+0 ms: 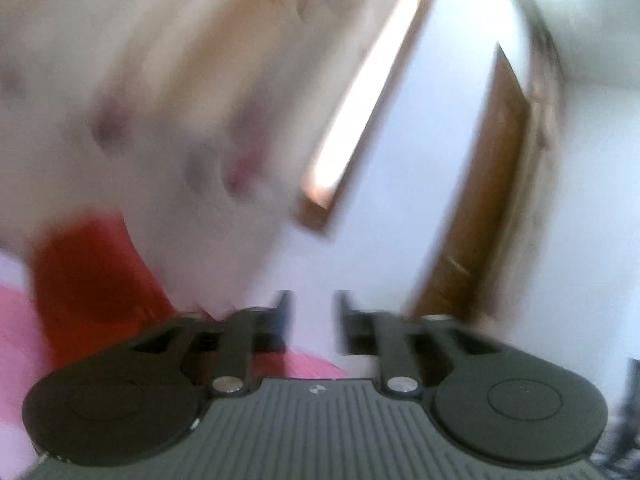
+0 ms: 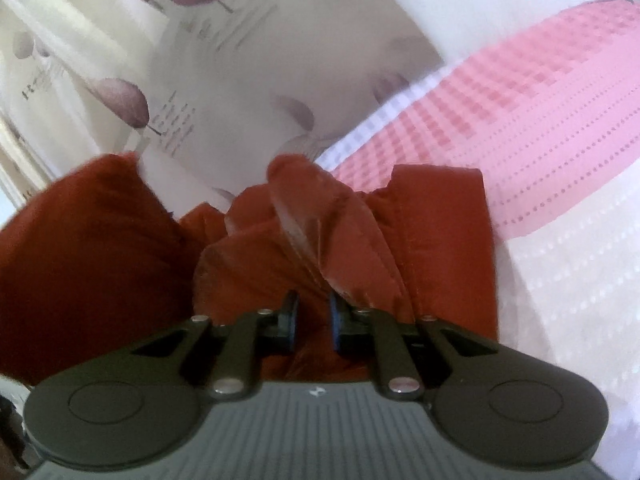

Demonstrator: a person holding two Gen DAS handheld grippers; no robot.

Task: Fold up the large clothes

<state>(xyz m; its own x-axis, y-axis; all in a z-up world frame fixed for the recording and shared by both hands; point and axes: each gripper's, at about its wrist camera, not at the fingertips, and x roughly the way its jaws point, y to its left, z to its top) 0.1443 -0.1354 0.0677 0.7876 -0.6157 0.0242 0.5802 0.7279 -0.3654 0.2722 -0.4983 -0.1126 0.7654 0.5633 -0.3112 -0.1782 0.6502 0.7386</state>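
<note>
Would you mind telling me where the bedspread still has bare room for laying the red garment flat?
Bare bedspread lies right of the red garment, below the pink patterned band. Crowded on the left, where bunched folds meet the floral curtain, around the right gripper.

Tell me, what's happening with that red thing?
Someone is folding a red garment on a pink and white bed cover, with a gripper in each hand. The right gripper has a fold of the garment between its fingers. The left gripper is open and holds nothing; its picture is blurred.
</note>
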